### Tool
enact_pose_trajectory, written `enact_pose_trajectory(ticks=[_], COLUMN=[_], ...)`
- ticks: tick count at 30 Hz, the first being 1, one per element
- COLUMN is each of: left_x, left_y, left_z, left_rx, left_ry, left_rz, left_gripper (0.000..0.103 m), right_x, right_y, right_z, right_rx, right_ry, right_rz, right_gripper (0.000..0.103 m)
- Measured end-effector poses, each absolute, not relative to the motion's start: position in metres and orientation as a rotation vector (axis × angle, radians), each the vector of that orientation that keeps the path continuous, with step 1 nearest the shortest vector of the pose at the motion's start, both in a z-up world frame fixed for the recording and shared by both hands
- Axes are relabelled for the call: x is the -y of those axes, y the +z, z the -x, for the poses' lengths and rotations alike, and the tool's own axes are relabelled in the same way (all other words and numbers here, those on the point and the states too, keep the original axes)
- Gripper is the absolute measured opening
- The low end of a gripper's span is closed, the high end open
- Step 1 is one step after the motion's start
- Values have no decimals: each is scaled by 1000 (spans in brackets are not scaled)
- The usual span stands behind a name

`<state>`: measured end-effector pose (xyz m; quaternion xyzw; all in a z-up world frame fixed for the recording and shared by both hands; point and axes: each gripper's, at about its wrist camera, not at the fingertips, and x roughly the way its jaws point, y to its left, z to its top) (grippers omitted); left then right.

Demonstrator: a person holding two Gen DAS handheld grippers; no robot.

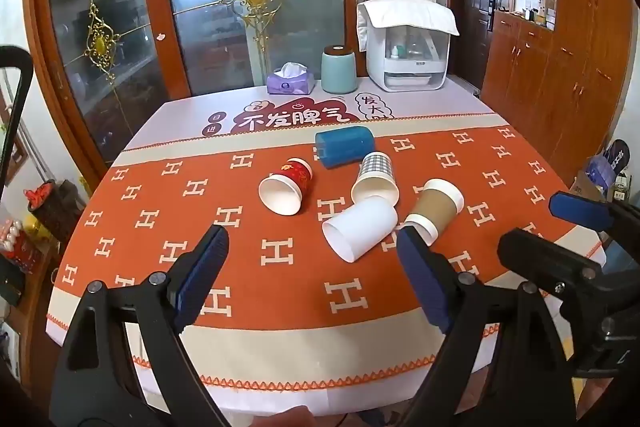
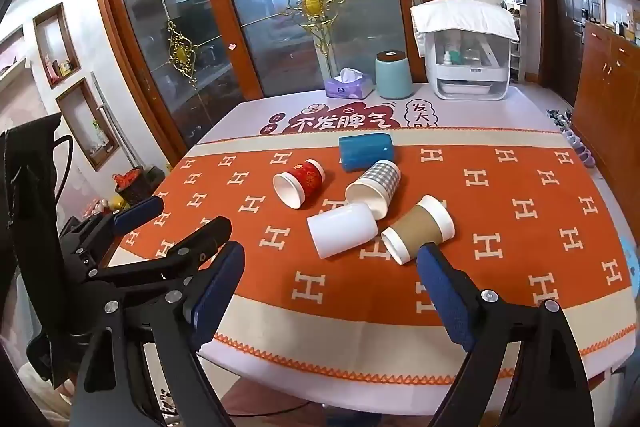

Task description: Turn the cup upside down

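Several cups lie on their sides on the orange tablecloth: a red cup, a blue cup, a checked cup, a plain white cup and a brown-sleeved cup. My left gripper is open and empty, held above the near table edge, short of the white cup. My right gripper is open and empty, just short of the white and brown cups. The right gripper also shows at the right of the left wrist view.
At the table's far side stand a purple tissue box, a teal canister and a white appliance with a cloth on top. Glass sliding doors stand behind, wooden cabinets to the right.
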<state>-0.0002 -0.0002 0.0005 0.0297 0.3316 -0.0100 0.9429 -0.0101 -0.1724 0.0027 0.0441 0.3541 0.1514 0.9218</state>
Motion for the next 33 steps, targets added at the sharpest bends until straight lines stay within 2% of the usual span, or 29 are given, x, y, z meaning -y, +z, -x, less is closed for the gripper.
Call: enact_pose_trajectory(ticks=[33], left_x=[2], left_y=[-9], left_z=[-11], left_rx=[-698], left_ry=[-89], left_rz=[-63], left_gripper=[82], right_x=[176], right_y=[-3], right_z=[4], right_rx=[-739], right_ry=[304], right_rz=[-83], right_gripper=[89])
